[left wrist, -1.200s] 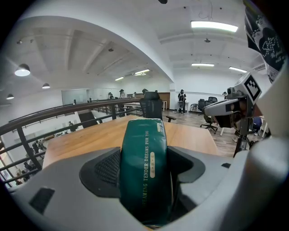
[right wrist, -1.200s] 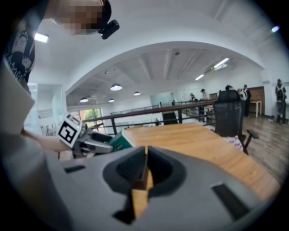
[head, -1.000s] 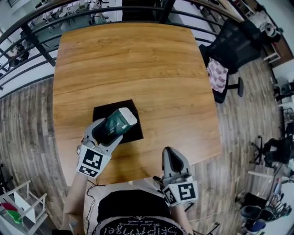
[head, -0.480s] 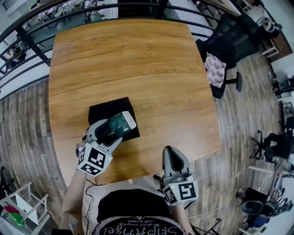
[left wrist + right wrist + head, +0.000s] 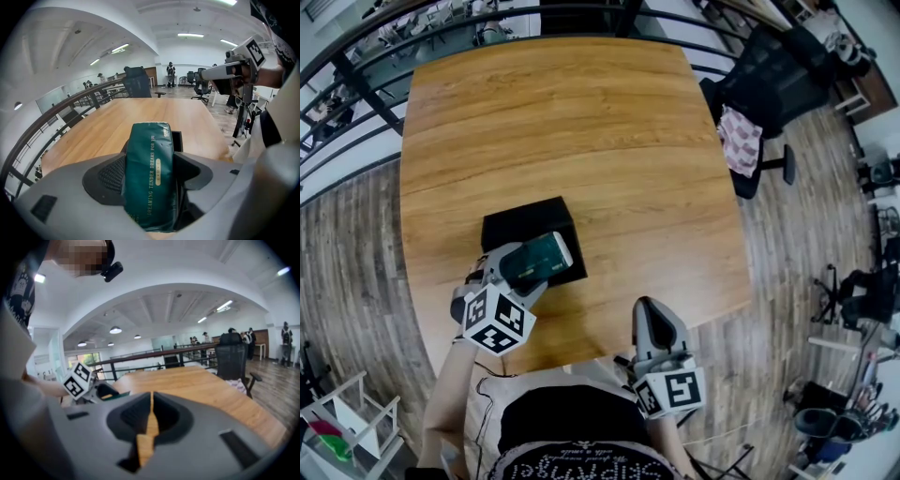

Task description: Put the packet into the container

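A dark green packet (image 5: 534, 258) with gold print (image 5: 151, 176) is clamped between the jaws of my left gripper (image 5: 521, 264), which is shut on it. The packet's far end hangs over the near right part of the black square container (image 5: 523, 228), whose rim (image 5: 177, 140) shows just beyond the packet. My right gripper (image 5: 649, 323) is shut with nothing in it, held at the table's near edge, well right of the container. In the right gripper view its jaws (image 5: 150, 420) meet in a thin line.
The container sits on a wooden table (image 5: 581, 131). A black railing (image 5: 366, 56) runs along the far and left sides. A black office chair (image 5: 769, 84) with a checked cloth (image 5: 739, 141) stands to the right. Wood floor surrounds the table.
My left gripper has drawn back and lower with the packet, now nearer the container's near right corner. The view shifted slightly. The right gripper has stayed put.
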### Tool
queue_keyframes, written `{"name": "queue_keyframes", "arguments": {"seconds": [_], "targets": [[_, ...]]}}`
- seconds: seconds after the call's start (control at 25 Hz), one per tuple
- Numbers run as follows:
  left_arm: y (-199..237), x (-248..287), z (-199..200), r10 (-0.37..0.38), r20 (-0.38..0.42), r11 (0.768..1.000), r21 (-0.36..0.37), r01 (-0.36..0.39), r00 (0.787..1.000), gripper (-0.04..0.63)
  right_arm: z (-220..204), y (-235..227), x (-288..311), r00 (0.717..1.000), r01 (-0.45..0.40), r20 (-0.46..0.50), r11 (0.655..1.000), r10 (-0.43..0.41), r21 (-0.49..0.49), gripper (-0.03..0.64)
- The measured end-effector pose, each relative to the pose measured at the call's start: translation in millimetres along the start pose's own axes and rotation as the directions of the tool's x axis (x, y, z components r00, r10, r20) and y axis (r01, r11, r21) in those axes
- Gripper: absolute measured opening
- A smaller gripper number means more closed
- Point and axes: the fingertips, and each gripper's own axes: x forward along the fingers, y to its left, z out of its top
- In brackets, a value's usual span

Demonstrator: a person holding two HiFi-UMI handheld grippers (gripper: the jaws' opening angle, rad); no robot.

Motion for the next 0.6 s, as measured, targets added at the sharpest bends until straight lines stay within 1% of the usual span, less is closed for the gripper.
{"name": "queue_keyframes", "arguments": {"seconds": [0.12,0.24,0.36,0.6], "targets": [[-0.1,8.5,2.2,-0.006,-0.004,1.000,-0.013,0.006,1.000,0.347,0.6,2.3,-0.9,1.000,-0.006,0.004,1.000,0.006,0.000,0.039],[-3.1,17.3,3.6,-0.027,-0.015,1.000,-0.007,0.027,1.000,0.345,1.3,1.7,-3.2,1.000,0.002,0.004,1.000,-0.002,0.000,0.040],[-5.4,25.1,-0.6,-0.041,-0.038,0.999,0.005,0.041,0.998,0.345,-0.1,-0.7,-5.3,1.000,0.015,0.002,1.000,-0.015,0.001,0.040],[-6.8,35.8,-12.1,-0.072,-0.099,0.997,-0.005,0.072,0.992,0.345,-1.6,-3.2,-6.2,1.000,0.030,-0.003,1.000,-0.030,0.007,0.040]]}}
